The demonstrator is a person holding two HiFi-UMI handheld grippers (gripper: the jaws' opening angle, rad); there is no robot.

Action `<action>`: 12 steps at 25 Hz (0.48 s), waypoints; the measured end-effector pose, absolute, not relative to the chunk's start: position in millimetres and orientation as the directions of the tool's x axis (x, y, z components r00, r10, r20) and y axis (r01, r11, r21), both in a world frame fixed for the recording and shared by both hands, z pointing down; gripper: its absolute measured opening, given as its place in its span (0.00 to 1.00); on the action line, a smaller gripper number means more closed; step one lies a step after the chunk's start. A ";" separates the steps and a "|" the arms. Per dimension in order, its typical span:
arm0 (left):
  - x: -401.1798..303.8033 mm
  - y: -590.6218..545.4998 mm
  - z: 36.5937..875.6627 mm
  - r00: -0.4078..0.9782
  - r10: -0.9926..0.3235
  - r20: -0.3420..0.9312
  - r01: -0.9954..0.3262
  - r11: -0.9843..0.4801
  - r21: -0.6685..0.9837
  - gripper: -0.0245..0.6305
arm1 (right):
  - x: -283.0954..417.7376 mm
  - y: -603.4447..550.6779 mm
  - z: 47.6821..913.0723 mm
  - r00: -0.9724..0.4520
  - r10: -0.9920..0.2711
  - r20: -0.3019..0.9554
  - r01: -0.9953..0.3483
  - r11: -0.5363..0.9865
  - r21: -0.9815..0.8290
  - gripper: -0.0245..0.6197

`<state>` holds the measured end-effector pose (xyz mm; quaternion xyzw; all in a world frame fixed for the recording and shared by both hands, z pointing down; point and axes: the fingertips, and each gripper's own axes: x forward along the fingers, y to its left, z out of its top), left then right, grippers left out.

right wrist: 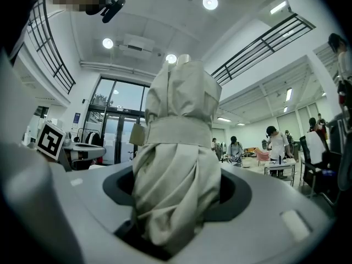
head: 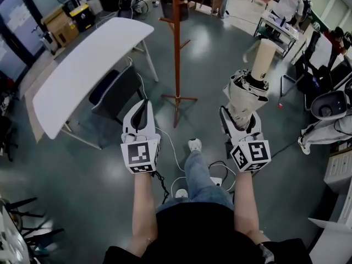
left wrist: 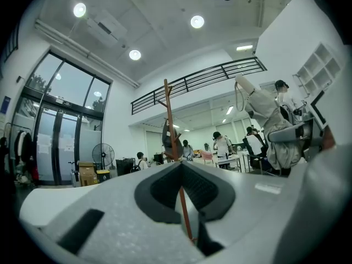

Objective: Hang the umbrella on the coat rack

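Left of the wooden coat rack (head: 176, 54), the left gripper (head: 144, 108) is clenched on nothing. Right of the rack and well apart from it, the right gripper (head: 240, 122) grasps the folded beige umbrella (head: 248, 89), which points forward. The umbrella is in hand but on no hook, so closing on the rack and hanging it look to be what is left.

Bare floor from left tongs (head: 143, 105) to coat rack (head: 176, 54), white counter (head: 82, 70) and chair (head: 113, 95) close on their left
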<state>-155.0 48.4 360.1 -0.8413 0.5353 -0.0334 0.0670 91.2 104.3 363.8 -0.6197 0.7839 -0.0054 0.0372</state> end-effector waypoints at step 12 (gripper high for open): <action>-122.1 -112.2 388.3 0.333 -0.943 0.015 -0.933 -0.332 -0.136 0.04 | 93.4 -81.2 384.5 -0.458 -0.888 -0.046 -0.886 0.460 -0.062 0.53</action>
